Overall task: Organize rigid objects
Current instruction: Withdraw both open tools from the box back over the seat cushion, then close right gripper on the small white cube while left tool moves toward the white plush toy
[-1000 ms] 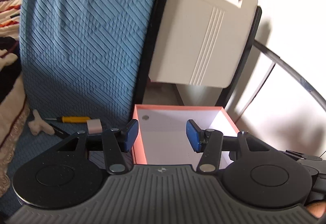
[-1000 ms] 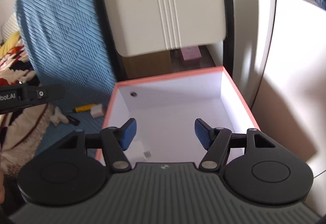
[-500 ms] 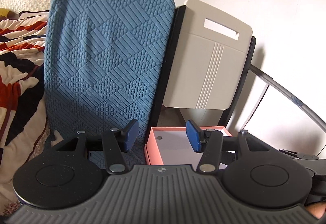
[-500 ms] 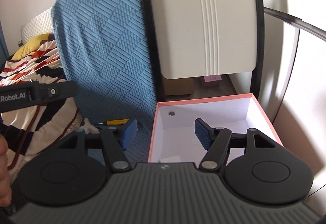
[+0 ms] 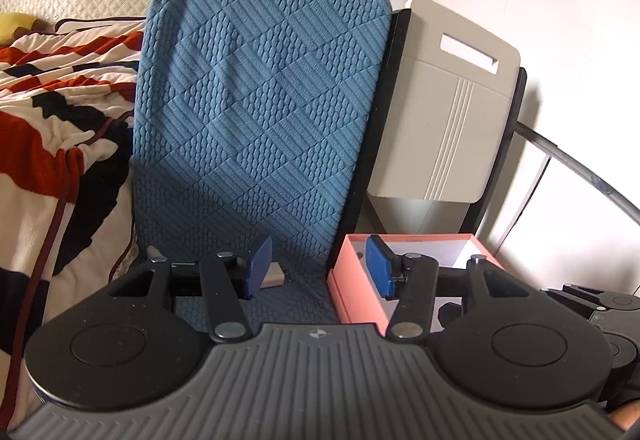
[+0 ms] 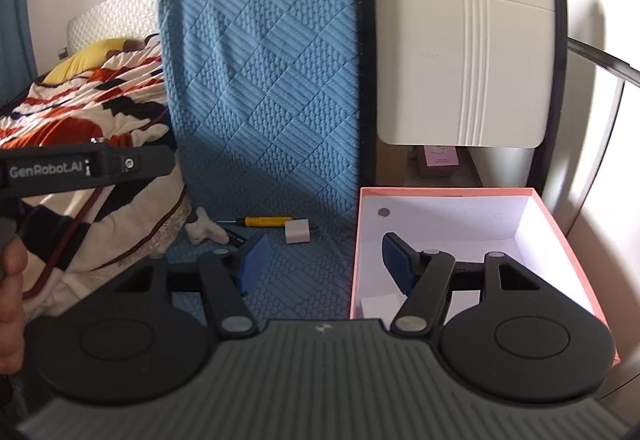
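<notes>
Barely started imo: pink box (image 6: 472, 196) lower right nearly empty. Screwdriver (image 6: 269, 221), white adapter (image 6: 297, 232) & small pale item (image 6: 202, 230) lie center-left on blue seat (image 6: 304, 280). Both grippers' fingers wide apart, holding nothing.

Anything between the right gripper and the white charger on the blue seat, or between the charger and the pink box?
Nothing visible. The right gripper hangs open with bare seat between it and the charger. The screwdriver lies behind the charger, off both paths. The box stands open beside the seat.
</notes>
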Action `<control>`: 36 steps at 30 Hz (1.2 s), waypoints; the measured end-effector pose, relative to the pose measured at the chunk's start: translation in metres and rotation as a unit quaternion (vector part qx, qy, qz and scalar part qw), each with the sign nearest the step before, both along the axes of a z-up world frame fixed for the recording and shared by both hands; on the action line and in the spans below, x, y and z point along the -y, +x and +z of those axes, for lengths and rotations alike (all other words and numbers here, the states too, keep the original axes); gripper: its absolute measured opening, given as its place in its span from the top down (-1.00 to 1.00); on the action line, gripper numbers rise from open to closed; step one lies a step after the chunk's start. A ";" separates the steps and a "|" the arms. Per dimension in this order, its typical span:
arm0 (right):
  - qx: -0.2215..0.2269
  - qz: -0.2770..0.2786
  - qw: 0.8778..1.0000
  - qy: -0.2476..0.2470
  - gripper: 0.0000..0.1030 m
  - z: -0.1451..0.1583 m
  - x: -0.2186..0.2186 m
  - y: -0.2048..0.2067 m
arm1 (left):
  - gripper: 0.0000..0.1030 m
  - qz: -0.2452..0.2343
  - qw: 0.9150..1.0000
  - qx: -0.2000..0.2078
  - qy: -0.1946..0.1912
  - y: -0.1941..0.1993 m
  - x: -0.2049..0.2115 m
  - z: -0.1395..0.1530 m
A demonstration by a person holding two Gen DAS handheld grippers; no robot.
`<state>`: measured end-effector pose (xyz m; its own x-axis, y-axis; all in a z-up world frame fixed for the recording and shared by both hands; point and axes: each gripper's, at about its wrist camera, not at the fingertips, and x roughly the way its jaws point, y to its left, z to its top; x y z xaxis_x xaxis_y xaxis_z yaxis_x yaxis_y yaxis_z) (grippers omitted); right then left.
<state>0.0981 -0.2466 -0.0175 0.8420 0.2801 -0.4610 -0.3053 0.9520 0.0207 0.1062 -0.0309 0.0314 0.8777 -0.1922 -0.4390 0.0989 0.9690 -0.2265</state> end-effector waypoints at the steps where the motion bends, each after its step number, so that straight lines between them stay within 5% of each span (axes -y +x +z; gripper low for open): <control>1: -0.001 0.002 1.000 -0.003 -0.28 -0.004 -0.004 0.000 | -0.13 0.002 1.000 -0.001 0.001 0.000 -0.003 -0.003; 21: -0.051 0.005 0.999 -0.018 -0.28 -0.069 -0.076 -0.011 | -0.13 0.056 0.998 -0.040 -0.008 -0.013 -0.076 -0.082; 36: -0.081 -0.004 0.996 -0.047 -0.28 -0.095 -0.092 0.012 | -0.13 0.074 0.994 -0.083 0.002 0.025 -0.076 -0.115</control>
<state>0.1103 -0.1550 -0.1126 0.7566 0.2234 -0.6145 -0.2978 0.9544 -0.0197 0.1313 0.0448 -0.0834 0.8113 -0.0645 -0.5811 -0.0826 0.9713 -0.2231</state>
